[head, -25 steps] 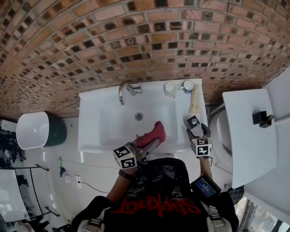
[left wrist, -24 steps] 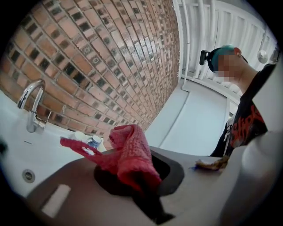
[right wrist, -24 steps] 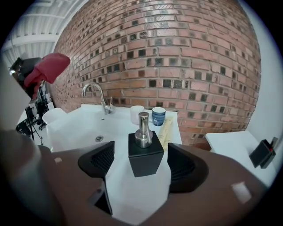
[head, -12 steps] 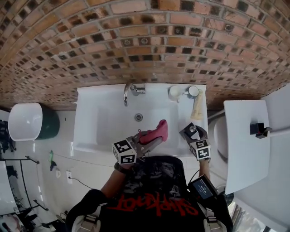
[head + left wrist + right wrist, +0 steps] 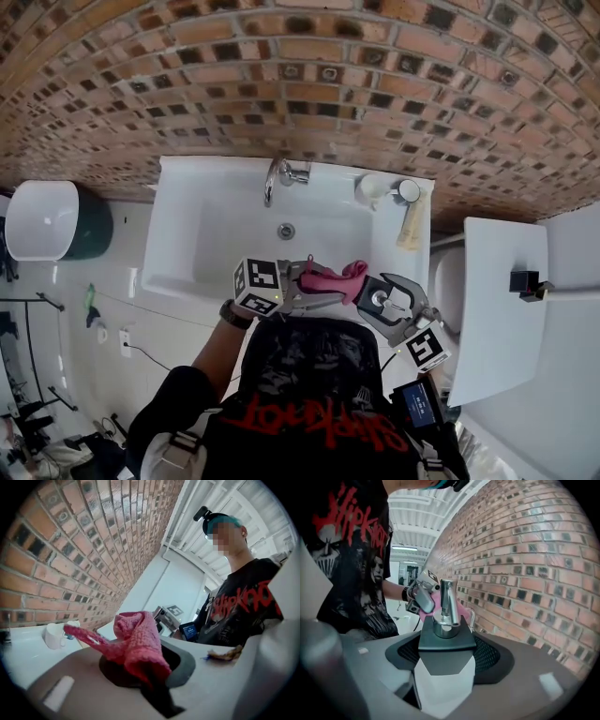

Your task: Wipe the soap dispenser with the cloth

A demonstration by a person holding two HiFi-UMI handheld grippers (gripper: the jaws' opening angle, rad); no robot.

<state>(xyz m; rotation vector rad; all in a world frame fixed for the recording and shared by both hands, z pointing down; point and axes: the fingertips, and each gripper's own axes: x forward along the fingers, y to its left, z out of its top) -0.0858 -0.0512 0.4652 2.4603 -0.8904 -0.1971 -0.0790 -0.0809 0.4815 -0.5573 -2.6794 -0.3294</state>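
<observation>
— Right gripper [image 5: 385, 303] now?
— Clamped wide across the white body of the soap dispenser [image 5: 379, 299] [image 5: 445, 634], after just closing a little onto it. No longer down at the right edge of the sink [image 5: 187, 239] as a second ago: up off it and in front of the chest, pointing toward the left.
— And the left gripper [image 5: 319, 285]?
— Pinched shut on the pink cloth [image 5: 336, 275] [image 5: 137, 644] (one fold bunched between the jaws, a thin tail sticking out loose). Hardly shifted in place, but swung round: aimed rightward at the dispenser now, instead of up over the basin as before.
— Touching yet?
— Hard to say from the head view. Cloth end right beside the chrome pump head, perhaps against it. Same in the right gripper view: pink showing just behind the spout.
</observation>
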